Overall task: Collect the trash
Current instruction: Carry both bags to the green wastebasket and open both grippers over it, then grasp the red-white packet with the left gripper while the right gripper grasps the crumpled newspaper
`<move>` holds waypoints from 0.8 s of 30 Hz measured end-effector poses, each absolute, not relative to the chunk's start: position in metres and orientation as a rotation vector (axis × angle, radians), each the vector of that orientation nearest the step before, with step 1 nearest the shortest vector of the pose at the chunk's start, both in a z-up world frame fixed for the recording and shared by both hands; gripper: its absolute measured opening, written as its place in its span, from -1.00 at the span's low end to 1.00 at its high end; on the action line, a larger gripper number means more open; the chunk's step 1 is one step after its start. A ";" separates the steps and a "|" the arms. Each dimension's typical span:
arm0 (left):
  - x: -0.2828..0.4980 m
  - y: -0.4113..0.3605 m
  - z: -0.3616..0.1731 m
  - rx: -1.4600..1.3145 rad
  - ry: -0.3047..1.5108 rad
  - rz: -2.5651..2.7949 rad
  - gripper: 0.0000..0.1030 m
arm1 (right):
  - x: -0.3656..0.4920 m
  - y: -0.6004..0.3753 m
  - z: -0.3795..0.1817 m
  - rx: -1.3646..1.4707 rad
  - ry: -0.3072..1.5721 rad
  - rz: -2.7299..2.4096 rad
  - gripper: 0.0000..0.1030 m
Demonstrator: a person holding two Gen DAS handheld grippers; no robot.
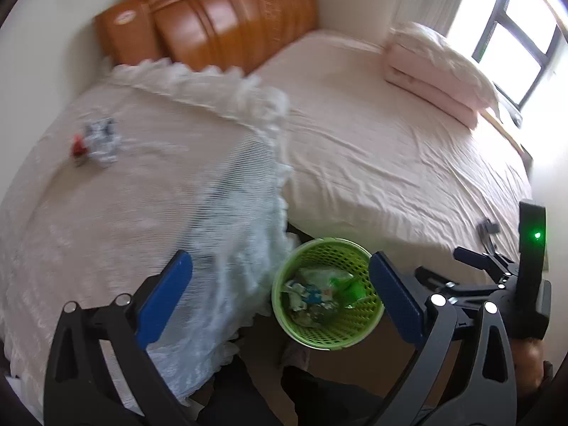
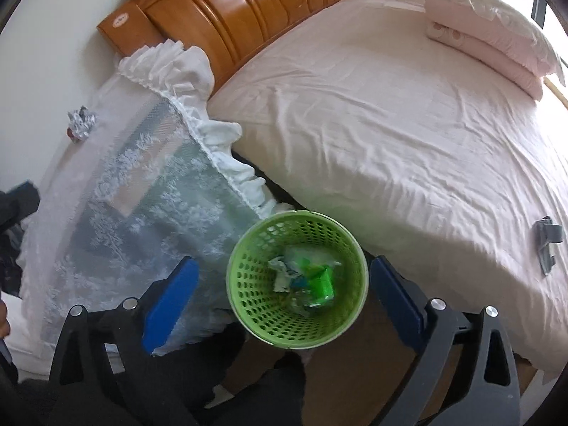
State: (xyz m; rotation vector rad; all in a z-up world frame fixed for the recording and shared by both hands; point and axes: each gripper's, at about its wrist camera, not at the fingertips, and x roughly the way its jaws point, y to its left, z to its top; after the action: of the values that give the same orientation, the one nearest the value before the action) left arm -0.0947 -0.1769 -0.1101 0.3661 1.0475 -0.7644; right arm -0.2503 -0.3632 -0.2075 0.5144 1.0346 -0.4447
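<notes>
Green mesh fills the near view: the basket point(image 2: 297, 285) stands on the floor by my legs, between the lace-covered counter point(image 2: 117, 191) and the bed point(image 2: 408, 135), holding crumpled paper and a green wrapper point(image 2: 321, 280). My right hand-held gripper point(image 2: 284, 301) hangs right over it with jaws spread wide and nothing between them, so I judge this drop is done. My left hand-held gripper point(image 1: 280, 301) is also wide open and empty, beside the basket's rim.

Next comes another pickup. Farther off on the counter lies a crumpled silvery wrapper point(image 1: 101, 142) with a small red scrap point(image 1: 78, 149) touching it, well apart from the basket. Reaching it means crossing the counter and pinching low without snagging the lace or its frilled edge point(image 2: 220, 149). A grey clip-like thing point(image 2: 548, 243) sits on the bed's near side; whether it is trash I cannot tell. Folded pink bedding point(image 2: 490, 42) and the wooden headboard point(image 2: 245, 10) lie beyond.
</notes>
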 end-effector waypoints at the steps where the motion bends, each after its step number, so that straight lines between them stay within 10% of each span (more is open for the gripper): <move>1: -0.090 -0.169 -0.109 0.356 1.047 -0.746 0.85 | -0.246 -0.364 -0.205 0.516 1.028 -0.440 0.91; 24: 0.019 -0.040 -0.101 0.147 1.057 -0.422 0.85 | -0.100 -0.294 -0.169 0.367 1.009 -0.185 0.94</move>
State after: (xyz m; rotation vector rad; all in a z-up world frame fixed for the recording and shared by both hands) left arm 0.0188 -0.0403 -0.1008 0.1467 1.0573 -0.4216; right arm -0.1004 -0.2942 -0.1690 0.3672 1.0090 -0.1846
